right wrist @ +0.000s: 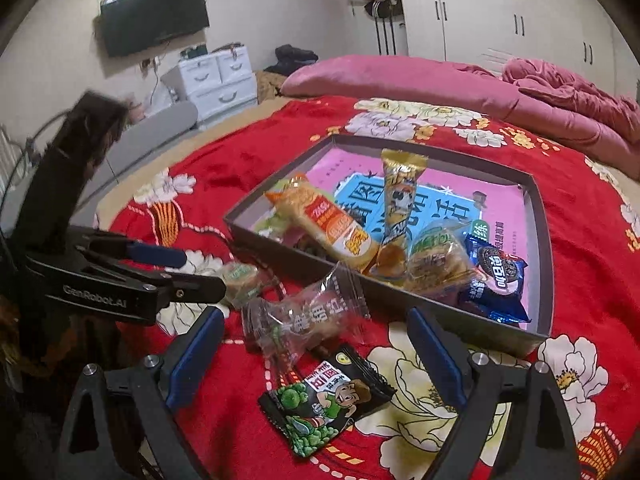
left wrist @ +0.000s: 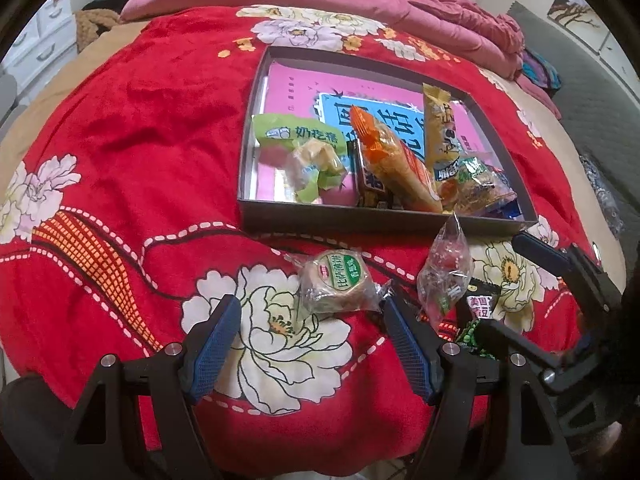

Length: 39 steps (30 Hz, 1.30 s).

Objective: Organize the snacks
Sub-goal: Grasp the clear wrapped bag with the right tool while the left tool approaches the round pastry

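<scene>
Left wrist view is showing the left hand-held gripper (left wrist: 312, 340) standing spread above the red floral blanket (left wrist: 140, 128), pinching nothing. Just ahead of its fingertips one round cake in clear wrap (left wrist: 340, 280) is lying. Right of it, one clear-wrapped candy bag (left wrist: 446, 276) and one black green-pea packet (left wrist: 478, 308) are lying side by side. Beyond these, one shallow grey box (left wrist: 360, 216) is sitting on the bed.

Right wrist view is showing the right hand-held gripper (right wrist: 316, 352) also spread, gripping nothing, with the pea packet and candy bag lying between its two blue pads (right wrist: 434, 354). Ahead in the box, at least five wrapped snacks are resting, among them one blue cookie pack (right wrist: 494, 280) and one long orange packet (right wrist: 328, 226).
</scene>
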Each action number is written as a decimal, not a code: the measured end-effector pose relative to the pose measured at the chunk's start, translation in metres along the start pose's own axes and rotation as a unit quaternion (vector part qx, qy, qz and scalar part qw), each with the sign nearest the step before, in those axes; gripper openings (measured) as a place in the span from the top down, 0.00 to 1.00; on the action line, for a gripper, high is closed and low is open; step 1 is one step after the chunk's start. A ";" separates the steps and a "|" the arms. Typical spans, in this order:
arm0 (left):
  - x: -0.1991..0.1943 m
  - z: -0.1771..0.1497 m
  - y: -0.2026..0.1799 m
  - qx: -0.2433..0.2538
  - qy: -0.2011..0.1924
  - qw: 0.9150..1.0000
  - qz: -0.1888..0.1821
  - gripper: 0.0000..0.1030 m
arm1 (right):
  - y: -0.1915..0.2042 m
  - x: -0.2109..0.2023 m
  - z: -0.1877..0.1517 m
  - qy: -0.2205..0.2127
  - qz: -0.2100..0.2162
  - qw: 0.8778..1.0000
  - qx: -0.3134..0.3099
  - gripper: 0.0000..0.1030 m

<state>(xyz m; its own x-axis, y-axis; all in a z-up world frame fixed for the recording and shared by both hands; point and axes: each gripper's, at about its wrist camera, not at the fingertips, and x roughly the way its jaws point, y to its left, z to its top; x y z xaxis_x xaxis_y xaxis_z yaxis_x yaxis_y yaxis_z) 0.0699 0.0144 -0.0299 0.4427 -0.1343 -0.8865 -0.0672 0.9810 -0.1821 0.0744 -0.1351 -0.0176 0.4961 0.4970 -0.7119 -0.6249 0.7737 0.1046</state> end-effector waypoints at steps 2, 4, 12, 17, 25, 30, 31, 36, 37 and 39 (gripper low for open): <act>0.002 0.000 0.000 -0.001 0.001 1.000 -0.001 0.27 | 0.003 0.003 -0.002 0.004 -0.001 1.000 -0.008 0.10; 0.004 0.000 0.001 -0.003 0.004 1.000 -0.002 0.27 | 0.005 0.006 -0.002 0.009 -0.003 1.000 -0.014 0.10; 0.010 0.000 0.002 -0.005 0.009 1.000 -0.002 0.27 | 0.002 0.023 -0.003 0.027 -0.019 0.999 -0.020 0.10; 0.011 0.000 0.001 -0.005 0.011 1.000 0.001 0.27 | -0.002 0.035 -0.004 0.042 -0.024 0.999 -0.017 0.10; 0.017 0.003 0.001 -0.014 0.017 1.000 -0.005 0.27 | -0.005 0.045 -0.005 0.051 -0.032 0.998 -0.009 0.10; 0.021 0.004 -0.003 -0.013 0.020 1.000 -0.009 0.27 | -0.013 0.047 -0.004 0.051 -0.034 0.998 0.010 0.10; 0.022 0.004 -0.004 -0.013 0.020 1.000 -0.010 0.27 | -0.015 0.048 -0.004 0.052 -0.031 0.998 0.014 0.10; 0.026 0.007 -0.003 -0.022 0.023 0.999 -0.012 0.27 | -0.014 0.050 -0.004 0.057 -0.035 0.998 0.011 0.12; 0.027 0.007 -0.003 -0.024 0.023 0.999 -0.014 0.27 | -0.014 0.051 -0.004 0.060 -0.038 0.997 0.009 0.15; 0.028 0.009 -0.003 -0.029 0.023 0.999 -0.016 0.27 | -0.013 0.055 -0.006 0.072 -0.044 0.996 0.004 0.24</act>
<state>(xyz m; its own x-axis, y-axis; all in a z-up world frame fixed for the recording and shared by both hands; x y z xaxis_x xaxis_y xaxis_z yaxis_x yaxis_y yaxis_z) 0.0903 0.0092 -0.0504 0.4032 -0.1734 -0.8985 -0.1066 0.9663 -0.2343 0.1066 -0.1203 -0.0627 0.4576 0.3661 -0.8103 -0.5781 0.8149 0.0417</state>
